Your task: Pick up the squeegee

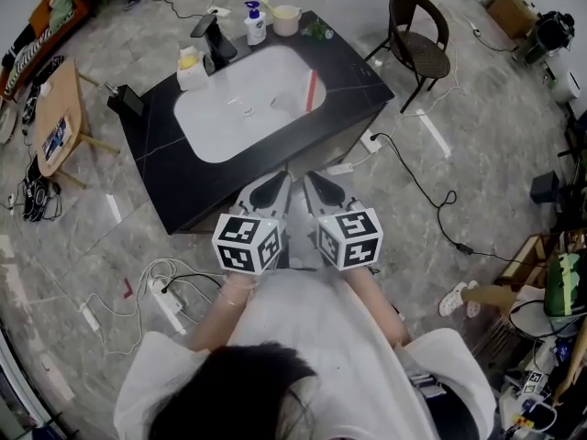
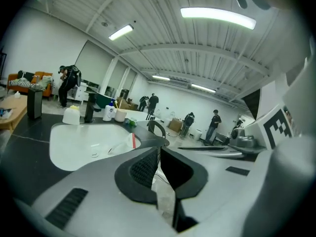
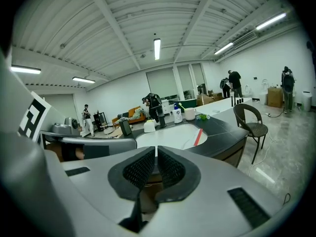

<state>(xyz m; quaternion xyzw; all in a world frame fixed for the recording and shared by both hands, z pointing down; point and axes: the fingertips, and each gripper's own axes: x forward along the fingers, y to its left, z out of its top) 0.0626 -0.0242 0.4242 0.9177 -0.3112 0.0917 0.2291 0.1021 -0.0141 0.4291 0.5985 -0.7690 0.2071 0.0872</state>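
Squeegee (image 1: 312,90), slim and red, not yet picked up; approach and grasp remain. Glossy black veined rectangular counter (image 1: 353,76) holds 1 smooth white oval basin (image 1: 211,131). 2 grey plastic tongs, left gripper (image 1: 278,183) and right gripper (image 1: 313,181), have ribbed black pads together, both empty, short of the counter. Squeegee leans on the basin wall at 3 o'clock.

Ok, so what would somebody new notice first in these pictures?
The white oval sink set in the black counter ahead, with a red squeegee leaning at its right edge. Nearer the person, the left gripper and right gripper sit side by side, both shut and empty.
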